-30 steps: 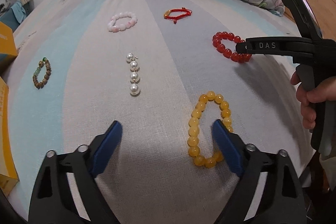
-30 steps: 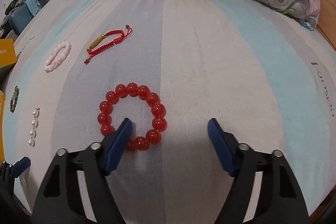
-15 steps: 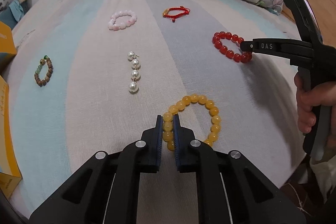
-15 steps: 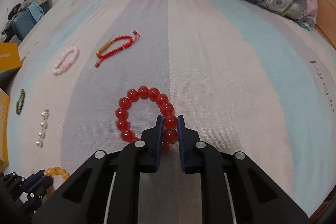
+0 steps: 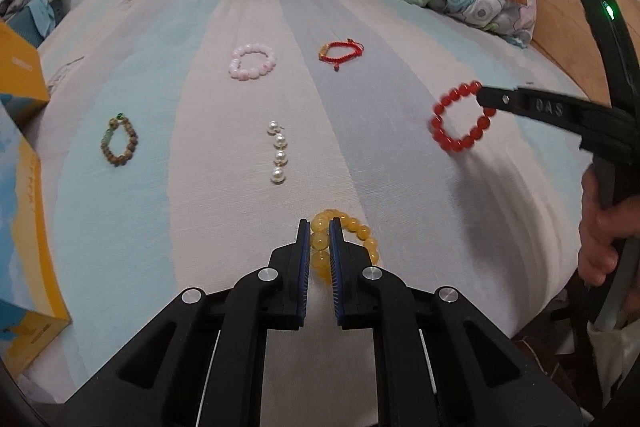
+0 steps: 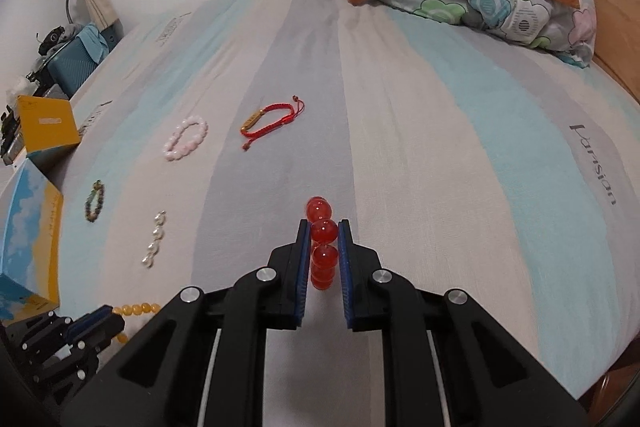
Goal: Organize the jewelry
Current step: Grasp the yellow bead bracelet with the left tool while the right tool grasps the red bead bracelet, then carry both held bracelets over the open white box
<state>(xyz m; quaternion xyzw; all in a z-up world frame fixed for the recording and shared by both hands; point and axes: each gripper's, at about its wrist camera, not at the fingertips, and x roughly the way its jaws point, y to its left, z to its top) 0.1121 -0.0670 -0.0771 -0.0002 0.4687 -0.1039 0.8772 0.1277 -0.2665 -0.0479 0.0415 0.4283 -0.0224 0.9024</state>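
On the striped bed (image 5: 120,227) I see my right gripper (image 6: 324,231) clenched on the red bead bracelet (image 5: 460,119) (lifted, hanging off the sheet), right of the pearl strand (image 5: 278,157); just nearer than the strand, my left gripper (image 5: 319,237) pinches the yellow bead bracelet (image 5: 360,235).

1. The bed sheet (image 6: 440,155) is matt woven cloth.
2. The red bead bracelet (image 6: 324,231) looks glossy and translucent, like glass.
3. The yellow bead bracelet (image 5: 360,231) is smooth and waxy.
4. The pearl strand (image 5: 279,157) shines.
5. The fingers (image 5: 304,267) are matt black plastic with ribbed blue pads and metal screws.
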